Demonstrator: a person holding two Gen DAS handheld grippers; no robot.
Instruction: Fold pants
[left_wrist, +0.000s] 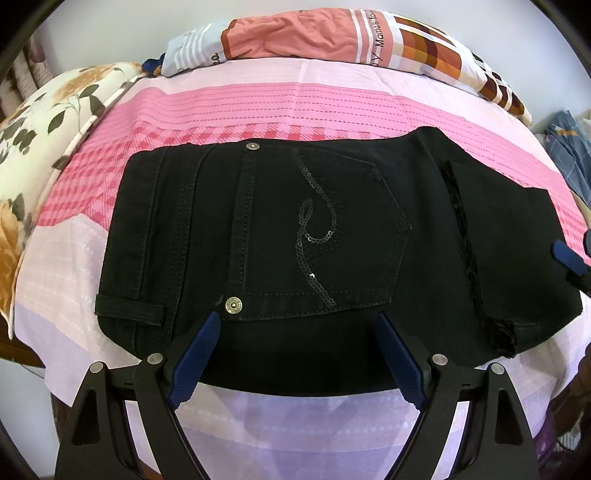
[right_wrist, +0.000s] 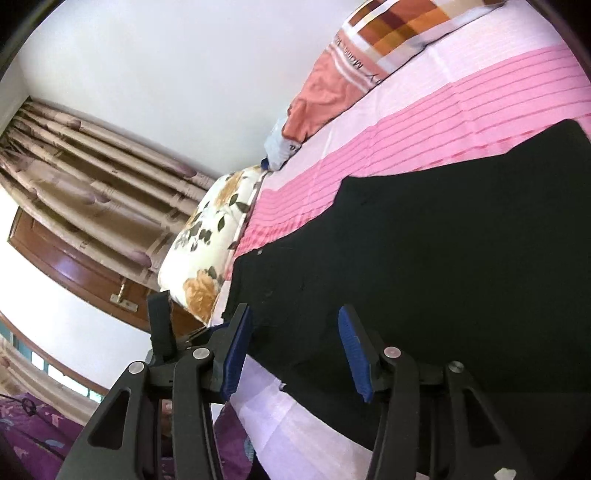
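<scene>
Left wrist view: the black pants (left_wrist: 295, 229) lie folded into a compact rectangle on the pink striped bedsheet (left_wrist: 258, 103), back pocket (left_wrist: 325, 236) with its sequin swirl facing up, waistband to the left of the view. The left gripper (left_wrist: 297, 328) hangs over the near edge of the pants, its blue fingers (left_wrist: 195, 358) spread wide with nothing clamped between them. A blue fingertip of the right gripper (left_wrist: 570, 258) shows at the right edge, just beside the folded end of the pants. A floral pillow (left_wrist: 37, 147) sits at left; a patchwork quilt (left_wrist: 351, 37) lies along the far side.

Right wrist view: the view is tilted. The right gripper (right_wrist: 295, 336) stands half open above the pants (right_wrist: 443, 277), pads clear of the cloth, gripping nothing. Curtains (right_wrist: 92, 177) hang beyond the floral pillow (right_wrist: 207, 236).
</scene>
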